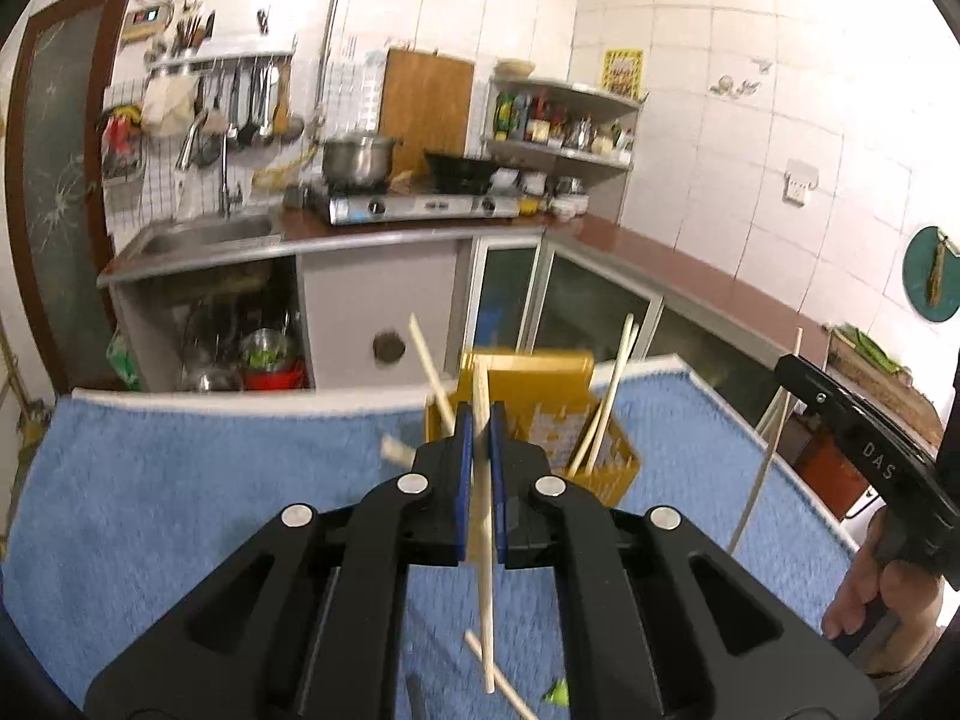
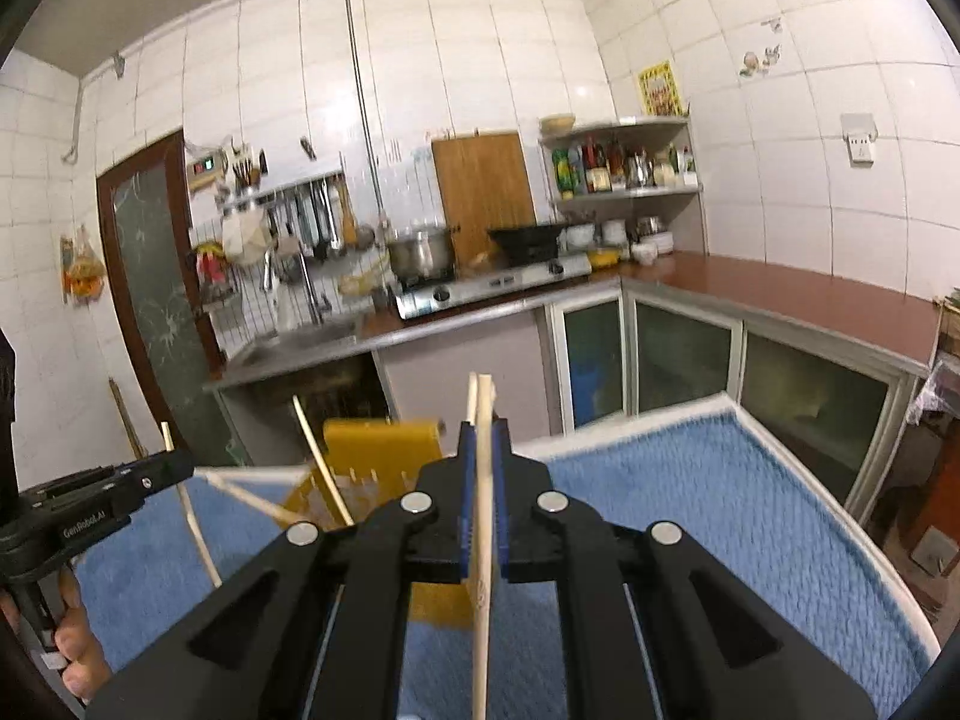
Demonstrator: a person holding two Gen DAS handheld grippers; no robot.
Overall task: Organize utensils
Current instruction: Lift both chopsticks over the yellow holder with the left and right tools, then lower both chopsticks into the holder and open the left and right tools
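Item: pale wooden chopsticks, sorting into a yellow perforated plastic holder [image 1: 540, 420] on a blue terry towel [image 1: 180, 510]. Left gripper [image 1: 480, 438] is clamped tight on one chopstick [image 1: 487, 588]; right gripper [image 2: 483, 468] likewise pinches one [image 2: 483, 630]. Holder sits at twelve o'clock beyond both. About three sticks are already inside, one loose below. Step: carrying; next, probably tip-down insertion.

The yellow utensil holder [image 2: 384, 450] is blurred, and the black gripper body in front hides its lower right part in the right wrist view. In the left wrist view, the chopstick [image 1: 483, 570] clamped between the blue pads is partly hidden where it passes between them. The hand [image 1: 870, 600] at the right edge is cut off, and the bottles on the corner shelf [image 1: 558, 120] are too small to tell apart.
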